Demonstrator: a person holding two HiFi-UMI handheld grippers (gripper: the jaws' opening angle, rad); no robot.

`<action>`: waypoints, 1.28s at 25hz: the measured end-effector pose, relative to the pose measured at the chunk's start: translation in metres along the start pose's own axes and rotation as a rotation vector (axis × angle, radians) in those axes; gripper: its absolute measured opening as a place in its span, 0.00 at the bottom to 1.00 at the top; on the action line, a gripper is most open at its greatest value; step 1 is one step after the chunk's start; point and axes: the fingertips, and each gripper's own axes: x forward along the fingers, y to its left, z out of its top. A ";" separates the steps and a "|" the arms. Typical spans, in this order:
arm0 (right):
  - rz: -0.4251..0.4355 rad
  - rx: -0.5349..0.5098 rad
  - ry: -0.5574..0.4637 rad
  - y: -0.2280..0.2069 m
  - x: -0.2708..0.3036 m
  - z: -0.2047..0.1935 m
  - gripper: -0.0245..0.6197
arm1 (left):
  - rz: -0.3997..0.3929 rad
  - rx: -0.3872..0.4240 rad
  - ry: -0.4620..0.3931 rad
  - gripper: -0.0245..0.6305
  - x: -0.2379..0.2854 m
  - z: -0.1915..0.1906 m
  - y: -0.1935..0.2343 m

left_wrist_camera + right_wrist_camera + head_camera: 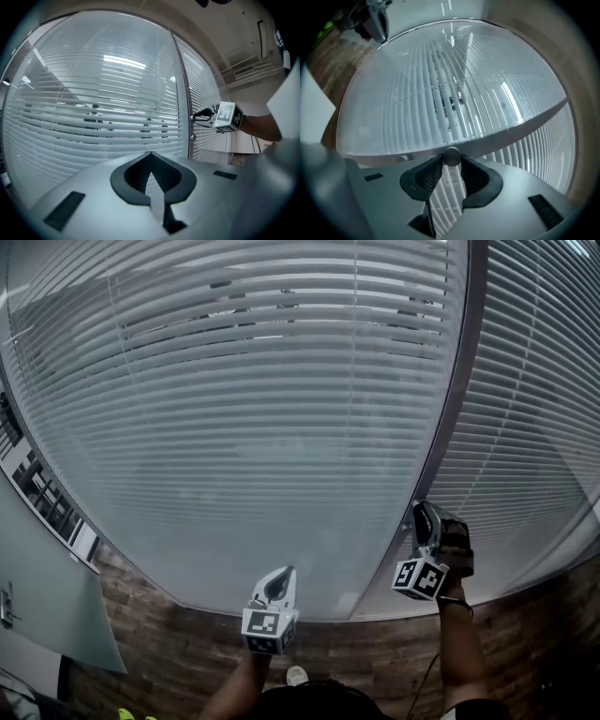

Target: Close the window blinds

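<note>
blinds: horizontal slatted window blinds (234, 381) are seen behind glass, filling the pane straight ahead and a second pane off to the right. The slats are tilted partway, so gaps are left between them.
through the slats: a few dark figures (95, 117) can be made out on the far side in the left gripper view, so the blinds aren't shut tight.
frame post: a dark upright post (455, 399) is set between the two panes.
knob: a small round grey knob (451, 156) is found on that post, about level with the right gripper.
right gripper: the right gripper (424, 514) is held up at the post. Its jaws are closed onto the knob, which is pinched right at the tips with a dark pad on either side. The slats run up-and-down in the right gripper view, so the tool is rolled onto its side.
left gripper: the left gripper (150, 153) is parked lower and to the left, pointed at the main pane and clear of the glass. Its tips are brought together and nothing is held.
marker cubes: one cube (270, 626) is carried behind the left jaws and another (419, 577) behind the right.
floor: wood-grain flooring (169, 643) is seen below the glass.
</note>
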 end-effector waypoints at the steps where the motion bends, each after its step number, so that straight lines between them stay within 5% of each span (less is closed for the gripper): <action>1: -0.006 -0.039 0.002 0.000 0.000 -0.001 0.23 | -0.001 -0.001 0.000 0.04 0.001 0.000 -0.001; 4: -0.013 -0.069 -0.005 0.001 0.000 -0.002 0.23 | 0.003 0.009 0.002 0.04 0.002 0.004 -0.003; 6: -0.018 0.000 -0.014 0.000 0.000 -0.001 0.23 | -0.004 0.013 -0.001 0.04 0.003 0.006 -0.005; 14: 0.038 0.833 -0.151 -0.010 -0.015 0.000 0.24 | 0.001 0.006 0.017 0.04 0.005 -0.003 -0.002; 22: 0.064 1.290 -0.154 -0.017 -0.006 -0.007 0.29 | 0.028 0.000 0.011 0.04 0.004 0.003 0.003; 26: 0.086 1.394 -0.133 -0.012 0.000 -0.010 0.29 | 0.035 -0.004 0.012 0.04 0.003 0.002 0.006; 32: 0.066 1.418 -0.132 -0.012 -0.001 -0.014 0.24 | 0.021 -0.005 0.011 0.04 0.002 -0.003 0.004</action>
